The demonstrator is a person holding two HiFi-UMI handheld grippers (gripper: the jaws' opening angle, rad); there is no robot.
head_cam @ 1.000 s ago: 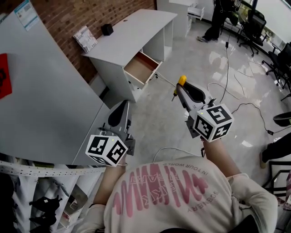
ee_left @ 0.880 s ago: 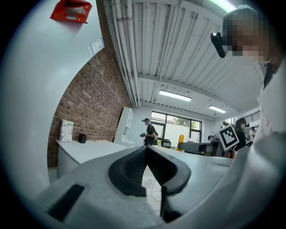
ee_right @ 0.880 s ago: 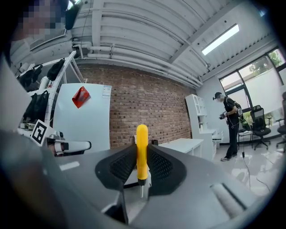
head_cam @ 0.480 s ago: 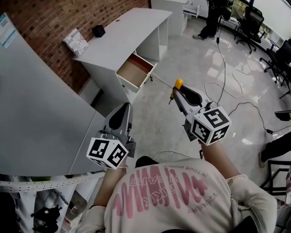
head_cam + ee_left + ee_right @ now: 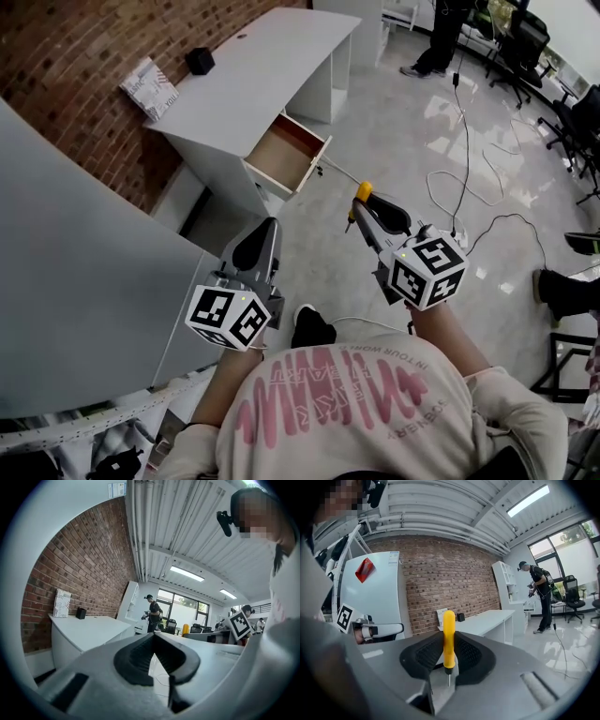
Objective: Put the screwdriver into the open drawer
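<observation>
- My right gripper sits right of centre in the head view, its jaws clamped on the screwdriver.
- In the right gripper view, the screwdriver stands upright between the two dark pads. Its yellow handle rises above them and its short metal tip points down into the gap below. The right gripper pinches the lower part of the handle.
- My left gripper is in the lower left of centre of the head view, with its marker cube nearest me.
- In its own view, the left gripper has its pad tips together with nothing between them.
- The drawer stands pulled out of the white desk in the upper middle of the head view, and its inside is wood-coloured.
- The screwdriver is below and to the right of the drawer, well apart from it and over the shiny floor.
- On the desk's far end, against the brick wall, a small black box sits near a printed carton that leans on the bricks.
- Cables trail across the floor at the right.
- Another person stands at the top edge.
- My dark shoe shows between the two grippers, just above my shirt.
</observation>
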